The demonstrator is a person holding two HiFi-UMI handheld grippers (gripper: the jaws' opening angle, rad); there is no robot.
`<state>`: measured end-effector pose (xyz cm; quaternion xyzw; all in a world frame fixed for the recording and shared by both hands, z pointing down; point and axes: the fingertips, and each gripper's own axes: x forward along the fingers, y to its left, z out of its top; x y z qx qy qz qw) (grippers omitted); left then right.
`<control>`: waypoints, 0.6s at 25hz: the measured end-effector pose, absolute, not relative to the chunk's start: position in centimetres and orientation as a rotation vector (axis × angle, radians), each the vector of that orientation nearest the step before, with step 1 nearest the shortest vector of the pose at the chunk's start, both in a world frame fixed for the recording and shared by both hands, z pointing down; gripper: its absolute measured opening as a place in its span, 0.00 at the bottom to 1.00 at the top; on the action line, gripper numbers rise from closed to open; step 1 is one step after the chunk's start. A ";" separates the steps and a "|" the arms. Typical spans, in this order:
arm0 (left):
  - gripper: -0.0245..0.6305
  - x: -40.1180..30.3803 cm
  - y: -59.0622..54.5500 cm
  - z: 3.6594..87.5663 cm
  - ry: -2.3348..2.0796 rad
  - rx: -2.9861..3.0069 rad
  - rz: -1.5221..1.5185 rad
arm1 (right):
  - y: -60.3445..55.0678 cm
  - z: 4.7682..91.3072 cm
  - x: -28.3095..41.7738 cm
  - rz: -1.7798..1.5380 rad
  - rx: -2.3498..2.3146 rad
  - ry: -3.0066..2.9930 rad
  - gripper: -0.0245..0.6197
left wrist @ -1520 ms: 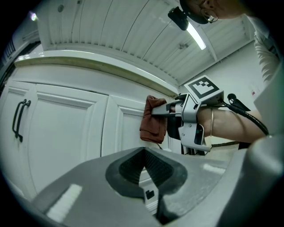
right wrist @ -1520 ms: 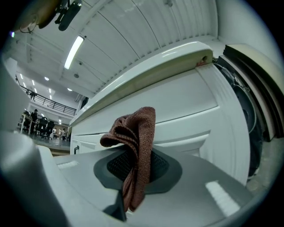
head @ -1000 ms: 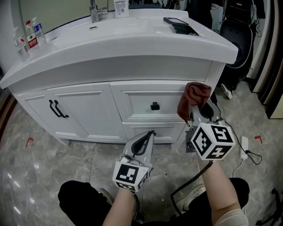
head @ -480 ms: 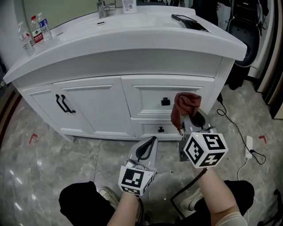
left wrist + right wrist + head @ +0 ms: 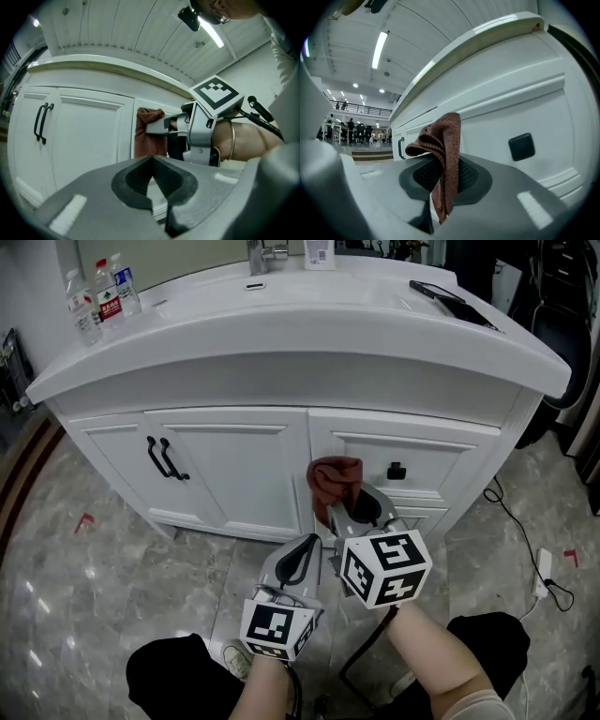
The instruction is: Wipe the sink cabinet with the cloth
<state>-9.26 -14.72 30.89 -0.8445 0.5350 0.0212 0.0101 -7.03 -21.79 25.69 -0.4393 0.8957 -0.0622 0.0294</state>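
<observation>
A white sink cabinet (image 5: 234,460) with two doors and drawers fills the head view. My right gripper (image 5: 349,509) is shut on a rust-brown cloth (image 5: 335,478), held against the cabinet front between the right door and the upper drawer with its black knob (image 5: 396,471). In the right gripper view the cloth (image 5: 443,154) hangs from the closed jaws before the drawer front (image 5: 520,117). My left gripper (image 5: 302,559) is shut and empty, lower and to the left of the right one; its view shows the cloth (image 5: 149,131) and the right gripper (image 5: 154,127) ahead.
Black door handles (image 5: 165,459) sit on the left doors. Water bottles (image 5: 101,302), a faucet (image 5: 258,256) and a phone (image 5: 446,294) rest on the countertop (image 5: 309,320). A cable (image 5: 530,545) runs over the grey tiled floor at right. My knees (image 5: 478,643) are below.
My right gripper has carried the cloth leftward along the cabinet front, from the right end post past the drawer knob. The left gripper kept its place below.
</observation>
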 end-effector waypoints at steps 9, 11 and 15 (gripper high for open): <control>0.04 -10.5 -15.9 31.0 1.717 -2.623 0.065 | -24.1 25.9 -7.4 -0.363 -1.339 2.695 0.17; 0.04 -10.0 -15.9 31.3 1.703 -2.637 0.060 | -24.1 26.0 -6.5 -0.338 -1.381 2.688 0.17; 0.04 -8.4 -15.8 31.5 1.662 -2.661 0.050 | -24.6 26.4 -4.0 -0.317 -1.489 2.658 0.16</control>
